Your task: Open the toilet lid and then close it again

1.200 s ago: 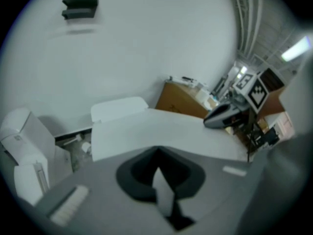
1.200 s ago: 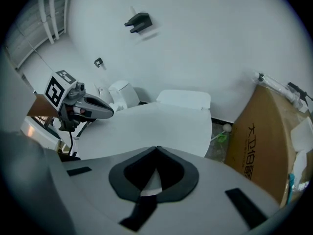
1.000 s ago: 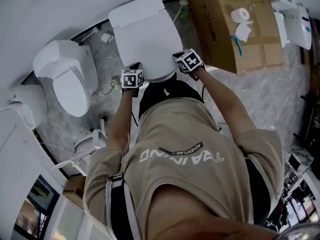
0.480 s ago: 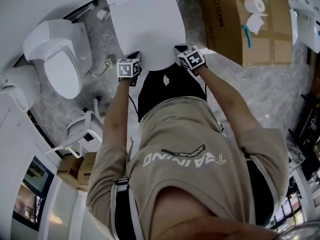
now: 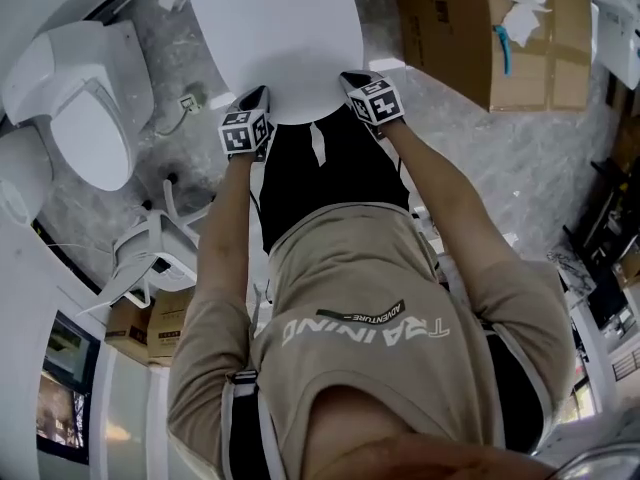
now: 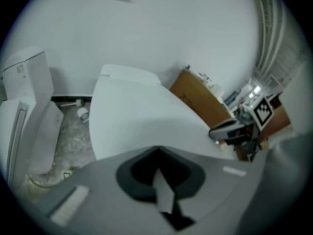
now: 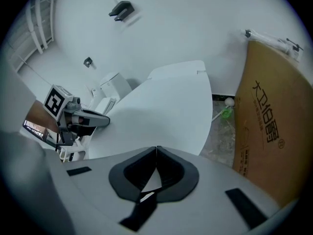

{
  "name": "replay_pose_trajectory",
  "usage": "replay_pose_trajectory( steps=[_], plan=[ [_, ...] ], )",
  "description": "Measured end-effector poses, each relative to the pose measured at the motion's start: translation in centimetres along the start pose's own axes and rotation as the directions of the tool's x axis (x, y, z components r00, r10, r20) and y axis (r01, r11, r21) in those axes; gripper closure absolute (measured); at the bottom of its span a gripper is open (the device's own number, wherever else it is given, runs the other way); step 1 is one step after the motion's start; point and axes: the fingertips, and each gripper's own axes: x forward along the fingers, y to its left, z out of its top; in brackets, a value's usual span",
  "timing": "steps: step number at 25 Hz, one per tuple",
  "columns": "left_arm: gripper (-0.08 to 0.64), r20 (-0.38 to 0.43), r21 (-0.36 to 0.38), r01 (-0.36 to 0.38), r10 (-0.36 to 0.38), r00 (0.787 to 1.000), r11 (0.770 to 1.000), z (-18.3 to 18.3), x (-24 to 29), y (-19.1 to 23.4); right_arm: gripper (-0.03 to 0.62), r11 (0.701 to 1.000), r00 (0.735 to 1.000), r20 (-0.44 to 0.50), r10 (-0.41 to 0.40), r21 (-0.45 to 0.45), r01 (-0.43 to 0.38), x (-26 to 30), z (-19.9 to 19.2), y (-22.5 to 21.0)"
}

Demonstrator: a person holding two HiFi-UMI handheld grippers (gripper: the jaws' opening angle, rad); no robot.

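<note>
**Lid straight ahead, long axis running away from me, one gripper at each near corner**

The lid lies directly in front of me, a long white oval. Its near rim is at my tools and its far end is back by the wall, where I judge the hinge to be. Its long axis therefore points away from my body, and any swing has to turn about that far end.

My left gripper sits at the near-left of the rim and my right gripper at the near-right. They are roughly level with each other and on opposite sides of the midline, so neither hand is clearly the nearer one.

Each gripper view shows the jaws drawn almost together, with only a thin white sliver in the slit. I take that sliver to be the lid's edge, pinched on both sides. I cannot tell whether the lid has left the seat, because nothing under it shows.

With the hold this symmetrical, I judge that the move calls for both hands to travel together along one arc, up and toward the wall, or the lid would twist.

A cardboard box stands close by on the right, and a second toilet stands to the left, apart from the lid.
</note>
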Motion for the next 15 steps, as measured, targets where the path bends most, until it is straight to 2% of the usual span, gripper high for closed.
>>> replay_pose_trajectory(
  steps=[4,9,15],
  plan=[
    [0.555,-0.023,0.031,0.018,-0.018,1.0,0.999,-1.3,1.7,0.2,0.578,1.0,1.0,-0.005,0.005,0.023,-0.004,1.5,-1.5,-1.0],
    [0.555,-0.071,0.078,0.025,-0.019,0.997,0.997,-3.0,3.5,0.8,0.578,0.999,0.998,-0.056,0.035,0.017,-0.034,3.5,-3.1,-1.8],
    [0.555,-0.089,0.113,0.012,-0.002,0.996,0.994,-4.4,5.0,1.7,0.578,0.998,0.989,-0.146,0.019,-0.062,-0.029,5.6,-4.4,-2.1]
  ],
)
